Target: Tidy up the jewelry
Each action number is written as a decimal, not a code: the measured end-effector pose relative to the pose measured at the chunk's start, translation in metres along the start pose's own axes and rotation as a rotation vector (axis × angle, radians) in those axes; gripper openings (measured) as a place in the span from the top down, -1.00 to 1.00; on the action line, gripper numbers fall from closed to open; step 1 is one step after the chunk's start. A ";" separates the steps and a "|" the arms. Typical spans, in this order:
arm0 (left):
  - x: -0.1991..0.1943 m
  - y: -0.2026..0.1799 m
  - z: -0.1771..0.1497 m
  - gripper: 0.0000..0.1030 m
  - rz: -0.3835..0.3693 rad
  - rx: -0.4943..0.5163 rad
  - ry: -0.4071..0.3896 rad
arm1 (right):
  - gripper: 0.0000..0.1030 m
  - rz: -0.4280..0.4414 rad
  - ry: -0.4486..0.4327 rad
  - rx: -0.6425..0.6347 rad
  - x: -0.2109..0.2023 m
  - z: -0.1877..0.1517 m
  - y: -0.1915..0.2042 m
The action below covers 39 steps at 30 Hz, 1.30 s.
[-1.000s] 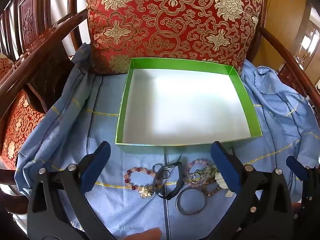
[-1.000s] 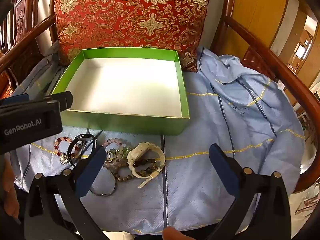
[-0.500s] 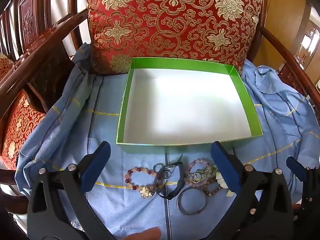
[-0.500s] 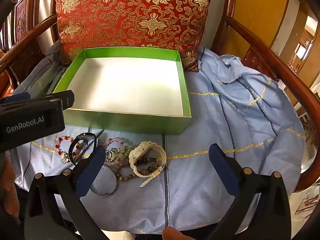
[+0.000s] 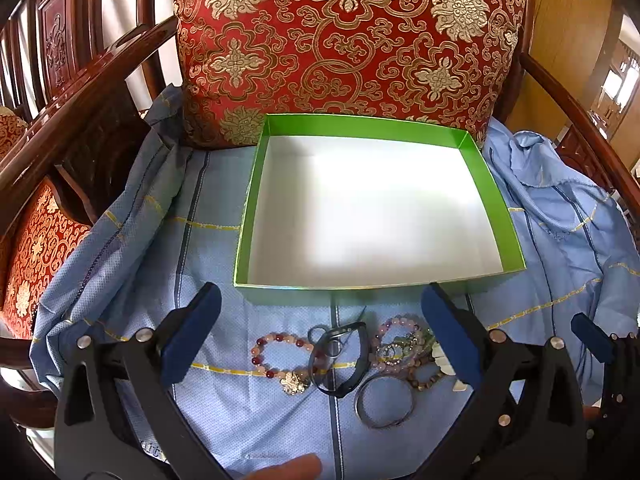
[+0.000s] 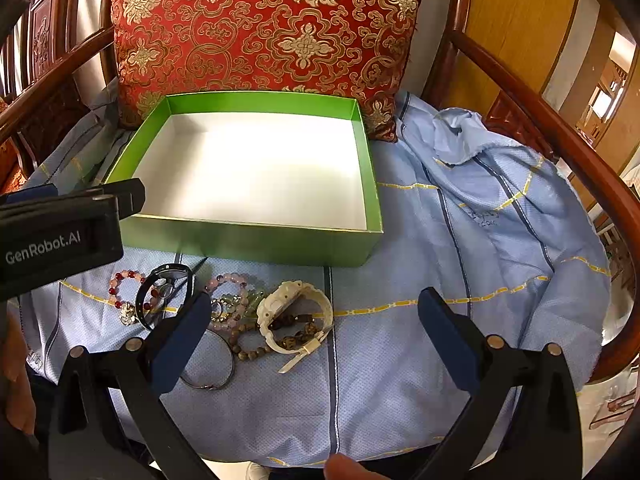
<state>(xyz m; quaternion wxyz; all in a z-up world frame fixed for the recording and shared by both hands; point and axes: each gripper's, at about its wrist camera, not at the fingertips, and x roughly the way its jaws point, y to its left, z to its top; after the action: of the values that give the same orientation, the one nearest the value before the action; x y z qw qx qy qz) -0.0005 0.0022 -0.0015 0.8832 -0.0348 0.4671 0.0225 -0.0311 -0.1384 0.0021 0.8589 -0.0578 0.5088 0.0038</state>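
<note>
One green box [image 5: 492, 200], white inside and holding nothing, sits on the light-blue cloth [image 6: 460, 240] with its far wall against the one red-and-gold cushion [image 5: 352, 40]; I take this box as the landmark. Just in front of its near wall I count the jewelry in a loose cluster: one red-and-pink bead bracelet [image 5: 276, 356] below the box's near-left part, one black band [image 5: 348, 384] overlapping it, one pale pink bead bracelet [image 6: 228, 280], one brown bead bracelet [image 6: 250, 350], one plain metal bangle [image 5: 384, 404] farthest from the box, and one white watch [image 6: 296, 312] at the cluster's right end, below the box's near-right part. Small rings or charms lie tangled in the middle; I cannot count them. My two grippers are both held wide apart and grip nothing: the left gripper [image 5: 320, 332] hangs over the cluster in front of the box's near wall, and the right gripper [image 6: 316, 336] hangs over the watch and the cloth in front of the box's near-right corner. Open cloth lies to the right of the box, rumpled into folds toward the far-right corner. The wooden armrests [image 6: 552, 120] bound the seat on both sides of the box, and the cloth's front edge drops off below the grippers.
</note>
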 end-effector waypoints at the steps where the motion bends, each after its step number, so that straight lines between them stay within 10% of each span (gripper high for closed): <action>1: 0.000 0.000 0.000 -0.92 0.000 0.002 -0.001 | -0.95 0.000 0.000 -0.001 0.000 0.000 0.000; 39: 0.001 0.000 -0.003 -0.92 0.004 0.009 0.005 | -0.95 -0.011 0.004 0.001 0.000 -0.001 0.001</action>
<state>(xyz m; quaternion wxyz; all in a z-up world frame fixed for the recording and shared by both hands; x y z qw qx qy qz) -0.0028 0.0022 -0.0038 0.8821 -0.0300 0.4697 0.0222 -0.0320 -0.1380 0.0014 0.8580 -0.0601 0.5102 -0.0014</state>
